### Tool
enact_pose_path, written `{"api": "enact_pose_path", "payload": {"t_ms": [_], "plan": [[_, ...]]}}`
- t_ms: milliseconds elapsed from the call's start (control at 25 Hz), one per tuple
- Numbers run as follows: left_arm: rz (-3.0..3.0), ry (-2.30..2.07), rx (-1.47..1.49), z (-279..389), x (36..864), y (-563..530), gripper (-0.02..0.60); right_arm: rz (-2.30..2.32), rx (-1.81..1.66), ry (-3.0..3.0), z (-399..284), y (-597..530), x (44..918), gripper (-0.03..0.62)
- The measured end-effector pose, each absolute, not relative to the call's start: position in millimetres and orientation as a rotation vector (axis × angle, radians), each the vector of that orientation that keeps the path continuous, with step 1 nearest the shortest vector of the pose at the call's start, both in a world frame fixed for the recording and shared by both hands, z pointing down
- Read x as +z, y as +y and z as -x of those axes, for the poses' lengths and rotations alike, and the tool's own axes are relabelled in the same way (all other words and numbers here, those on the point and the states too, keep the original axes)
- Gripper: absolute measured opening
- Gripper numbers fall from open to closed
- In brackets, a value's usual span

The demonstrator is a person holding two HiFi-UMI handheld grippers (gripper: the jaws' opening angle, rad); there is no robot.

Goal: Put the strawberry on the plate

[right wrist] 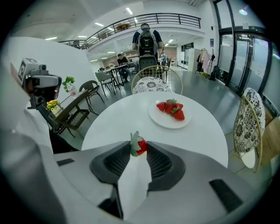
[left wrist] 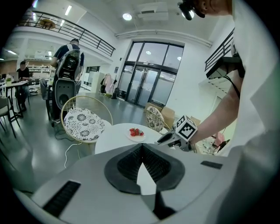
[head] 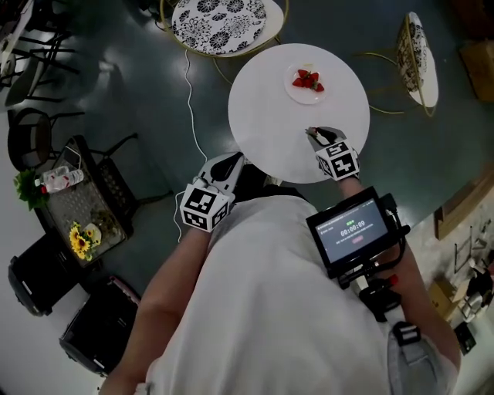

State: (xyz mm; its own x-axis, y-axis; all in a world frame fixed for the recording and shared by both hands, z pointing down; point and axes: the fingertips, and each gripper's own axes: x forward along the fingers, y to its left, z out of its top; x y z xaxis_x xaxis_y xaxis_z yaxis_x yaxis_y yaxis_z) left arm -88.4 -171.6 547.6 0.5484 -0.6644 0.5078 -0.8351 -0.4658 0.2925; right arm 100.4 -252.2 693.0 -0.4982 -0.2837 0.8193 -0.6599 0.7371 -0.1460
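Note:
A red strawberry (right wrist: 139,145) with green leaves sits pinched between the pads of my right gripper (right wrist: 139,147), held over the near part of the round white table (right wrist: 113,124). Beyond it, a white plate (right wrist: 156,118) carries several strawberries (right wrist: 171,109). In the head view the right gripper (head: 312,133) points toward that plate (head: 297,94) from the table's near side. My left gripper (head: 234,160) hangs off the table's left edge, its jaws together with nothing in them (left wrist: 142,147).
Two wire chairs with patterned cushions (head: 218,23) (head: 417,58) stand around the table. A white cable (head: 187,92) runs over the floor. A dark side table with flowers (head: 81,231) is at the left. A person with a backpack (right wrist: 146,41) stands far off.

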Motion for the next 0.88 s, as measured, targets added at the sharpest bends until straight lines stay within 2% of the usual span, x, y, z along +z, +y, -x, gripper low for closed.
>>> {"api": "enact_pose_path", "payload": {"t_ms": [880], "plan": [[-2.189,-1.199,0.393,137,582,-205,0.006,-0.717,0.645,-2.021,-73,-352,701,0.126]]}}
